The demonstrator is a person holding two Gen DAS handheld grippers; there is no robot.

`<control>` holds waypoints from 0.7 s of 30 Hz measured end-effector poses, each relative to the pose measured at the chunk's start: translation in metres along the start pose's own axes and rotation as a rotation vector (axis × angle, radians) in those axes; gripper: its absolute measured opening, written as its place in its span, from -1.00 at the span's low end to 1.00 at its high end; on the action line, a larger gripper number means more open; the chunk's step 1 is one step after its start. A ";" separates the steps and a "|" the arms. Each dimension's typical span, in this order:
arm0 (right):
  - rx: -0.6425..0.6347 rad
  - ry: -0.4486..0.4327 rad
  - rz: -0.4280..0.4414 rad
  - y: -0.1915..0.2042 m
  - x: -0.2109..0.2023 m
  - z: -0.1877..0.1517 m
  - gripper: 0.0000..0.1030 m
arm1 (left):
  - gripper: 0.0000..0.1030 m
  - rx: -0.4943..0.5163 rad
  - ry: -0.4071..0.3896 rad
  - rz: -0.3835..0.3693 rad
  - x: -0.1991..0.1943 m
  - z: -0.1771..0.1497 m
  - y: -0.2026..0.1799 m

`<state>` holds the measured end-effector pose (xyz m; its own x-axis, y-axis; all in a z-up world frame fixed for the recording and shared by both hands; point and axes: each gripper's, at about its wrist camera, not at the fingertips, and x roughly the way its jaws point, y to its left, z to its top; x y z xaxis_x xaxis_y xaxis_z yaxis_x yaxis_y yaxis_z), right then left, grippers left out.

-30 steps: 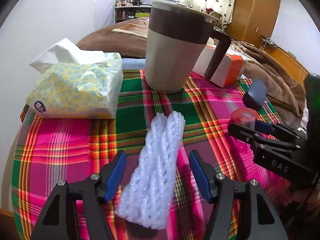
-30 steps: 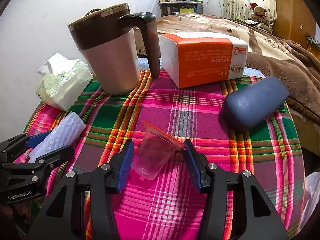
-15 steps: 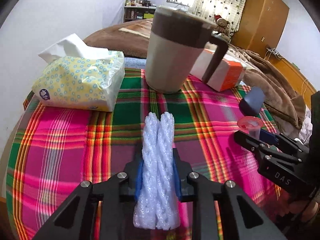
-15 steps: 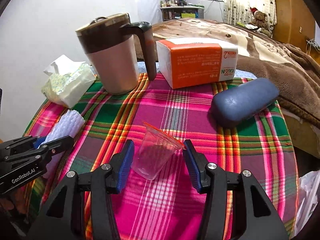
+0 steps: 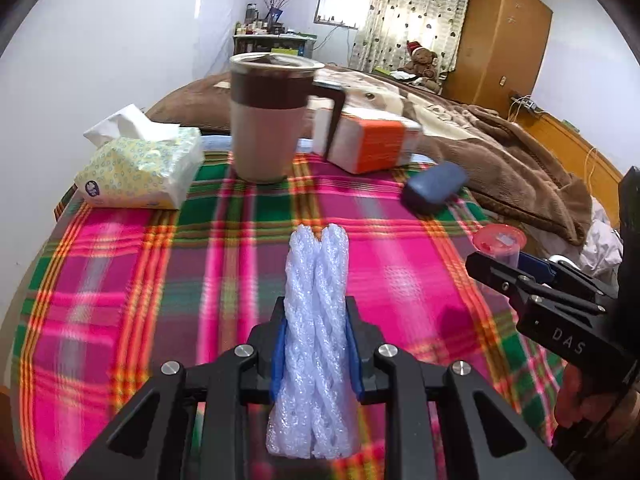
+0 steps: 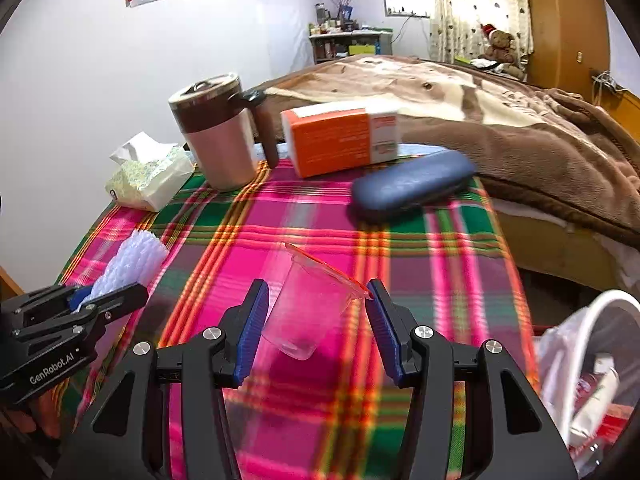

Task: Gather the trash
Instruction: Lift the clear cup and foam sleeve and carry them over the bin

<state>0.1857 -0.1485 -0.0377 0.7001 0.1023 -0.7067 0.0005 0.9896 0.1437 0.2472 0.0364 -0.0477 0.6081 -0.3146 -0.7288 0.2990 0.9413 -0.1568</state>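
A white foam net sleeve point(image 5: 316, 320) stands squeezed between the blue pads of my left gripper point(image 5: 316, 354), lifted above the plaid tablecloth point(image 5: 120, 280). From the right wrist view the same sleeve point(image 6: 132, 264) sticks out of the left gripper point(image 6: 86, 302) at the left edge. My right gripper point(image 6: 318, 320) is shut on a clear plastic cup point(image 6: 312, 308) with a red rim, tilted, held off the cloth. In the left wrist view that cup point(image 5: 498, 242) shows at the tip of the right gripper point(image 5: 516, 268).
On the table stand a brown lidded mug point(image 6: 220, 140), a yellow tissue pack point(image 6: 148, 176), an orange-and-white box point(image 6: 340, 140) and a blue glasses case point(image 6: 412, 186). A white-rimmed bin with a bag and rubbish point(image 6: 592, 360) sits low at the right. A bed with a brown blanket point(image 6: 520, 136) lies behind.
My left gripper shut on the foam sleeve and lifted it. Both grippers drew back from the table and rose, the right one still carrying the cup; the bin has come into view.
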 end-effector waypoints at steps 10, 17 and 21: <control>0.033 -0.058 -0.039 -0.041 -0.054 -0.026 0.00 | -0.50 0.017 -0.031 -0.050 -0.030 -0.023 -0.064; 0.073 -0.087 -0.099 -0.078 -0.086 -0.043 0.00 | -0.50 0.082 -0.067 -0.040 -0.042 -0.034 -0.116; 0.103 -0.106 -0.142 -0.100 -0.101 -0.051 0.00 | -0.50 0.116 -0.075 -0.035 -0.044 -0.038 -0.143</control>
<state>0.0788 -0.2530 -0.0162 0.7590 -0.0539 -0.6488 0.1735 0.9773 0.1218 0.1500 -0.0801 -0.0182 0.6480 -0.3594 -0.6715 0.4012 0.9105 -0.1002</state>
